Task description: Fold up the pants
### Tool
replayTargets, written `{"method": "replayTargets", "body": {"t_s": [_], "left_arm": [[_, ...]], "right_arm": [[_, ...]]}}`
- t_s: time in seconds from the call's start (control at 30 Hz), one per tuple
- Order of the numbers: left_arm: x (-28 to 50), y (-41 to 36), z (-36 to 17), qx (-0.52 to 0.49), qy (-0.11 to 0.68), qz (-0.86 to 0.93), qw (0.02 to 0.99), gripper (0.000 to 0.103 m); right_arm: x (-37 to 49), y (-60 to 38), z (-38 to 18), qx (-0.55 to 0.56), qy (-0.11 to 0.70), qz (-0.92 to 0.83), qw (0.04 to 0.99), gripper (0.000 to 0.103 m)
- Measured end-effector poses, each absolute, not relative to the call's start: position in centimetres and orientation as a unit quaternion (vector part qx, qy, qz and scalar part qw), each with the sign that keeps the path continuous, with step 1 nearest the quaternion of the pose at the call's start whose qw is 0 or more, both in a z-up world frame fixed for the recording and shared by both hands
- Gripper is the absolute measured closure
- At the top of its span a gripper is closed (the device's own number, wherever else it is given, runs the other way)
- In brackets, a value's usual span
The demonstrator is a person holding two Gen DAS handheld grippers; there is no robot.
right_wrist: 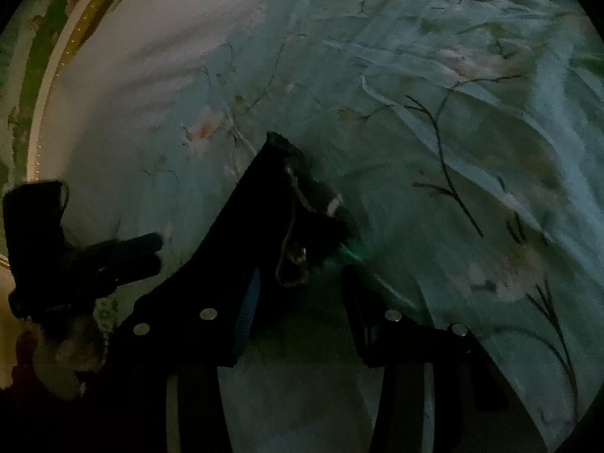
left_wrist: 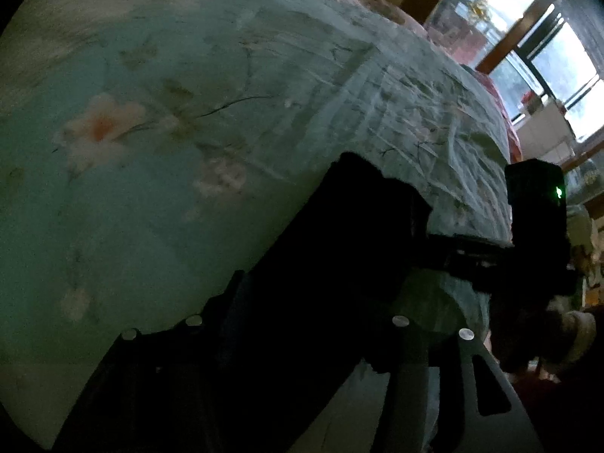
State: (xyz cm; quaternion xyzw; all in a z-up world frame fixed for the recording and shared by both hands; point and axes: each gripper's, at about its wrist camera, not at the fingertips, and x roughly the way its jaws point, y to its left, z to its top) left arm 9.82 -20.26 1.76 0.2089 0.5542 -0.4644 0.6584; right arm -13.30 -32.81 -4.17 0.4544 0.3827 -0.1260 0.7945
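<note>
The sheet spreads wide and bare to the left in the left wrist view, ending at a far edge below the window; in the right wrist view it runs up to a white band at the bed's border. The dark pants hang over the left gripper, hiding its jaws, so their gap cannot be told. The right gripper has its jaws wide, a fold of pants between them.
</note>
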Motion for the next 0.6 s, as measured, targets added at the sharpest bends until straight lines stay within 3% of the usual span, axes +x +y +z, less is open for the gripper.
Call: {"method": "replayTargets", "body": {"t_s": [0.13,0.2,0.33,0.4,0.47,0.6], "left_arm": [[10.9,-23.5,0.0,0.216,0.569,-0.47,0.64,0.048],[11.4,-25.3,-1.1,0.217,0.579,-0.475,0.626,0.048],[11.5,-27.5,-2.8,0.232,0.591,-0.483,0.603,0.05],[11.3,-28.4,-3.7,0.239,0.596,-0.486,0.593,0.059],[11.5,-29.2,-4.4,0.233,0.604,-0.492,0.583,0.079],[11.8,-30.0,-4.4,0.22,0.603,-0.505,0.577,0.092]], "right_arm": [[-13.1,-33.9,-5.0,0.473,0.362,-0.123,0.794,0.065],[-13.0,-34.3,-5.3,0.478,0.362,-0.122,0.791,0.08],[-13.4,-35.0,-5.9,0.506,0.351,-0.105,0.781,0.081],[-13.5,-35.0,-6.1,0.513,0.347,-0.098,0.779,0.081],[-13.5,-34.9,-6.3,0.516,0.347,-0.093,0.778,0.081],[-13.9,-35.1,-6.3,0.506,0.348,-0.083,0.785,0.081]]}}
